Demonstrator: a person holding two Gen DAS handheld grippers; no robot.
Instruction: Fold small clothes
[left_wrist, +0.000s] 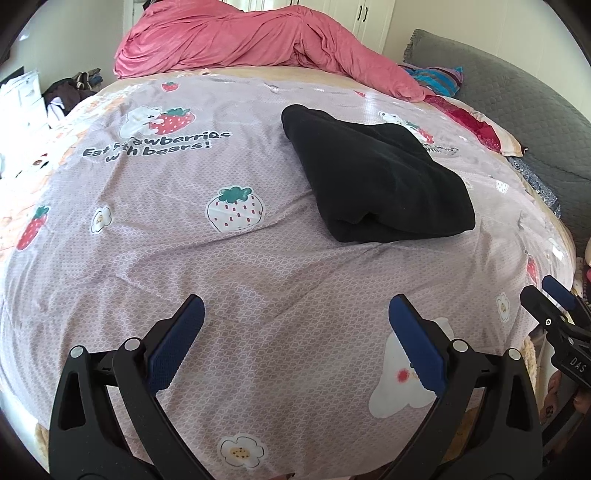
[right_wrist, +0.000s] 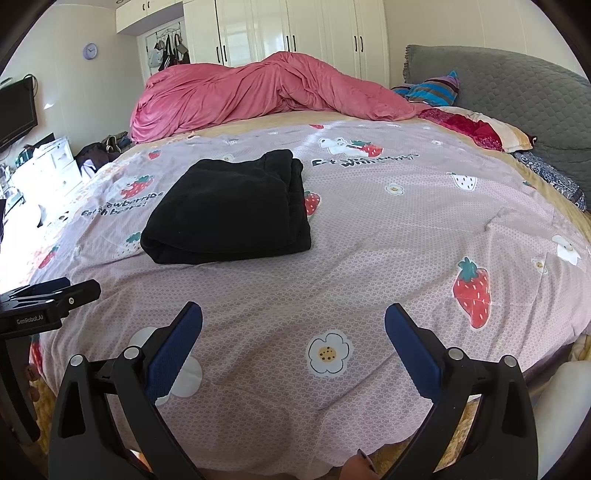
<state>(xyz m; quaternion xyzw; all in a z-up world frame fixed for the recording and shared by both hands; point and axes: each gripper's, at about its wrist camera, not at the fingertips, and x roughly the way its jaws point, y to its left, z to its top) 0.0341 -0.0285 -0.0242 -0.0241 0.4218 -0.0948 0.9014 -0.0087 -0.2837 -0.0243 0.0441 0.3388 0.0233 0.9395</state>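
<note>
A black garment lies folded into a thick rectangle on the lilac strawberry-print bedspread; it also shows in the right wrist view. My left gripper is open and empty, held above the bedspread well in front of the garment. My right gripper is open and empty too, near the bed's front edge, with the garment ahead and to its left. The right gripper shows at the right edge of the left wrist view; the left gripper shows at the left edge of the right wrist view.
A bunched pink duvet lies across the far end of the bed. Pillows and a grey padded headboard are at the right. White wardrobes stand behind. Cluttered white drawers stand left.
</note>
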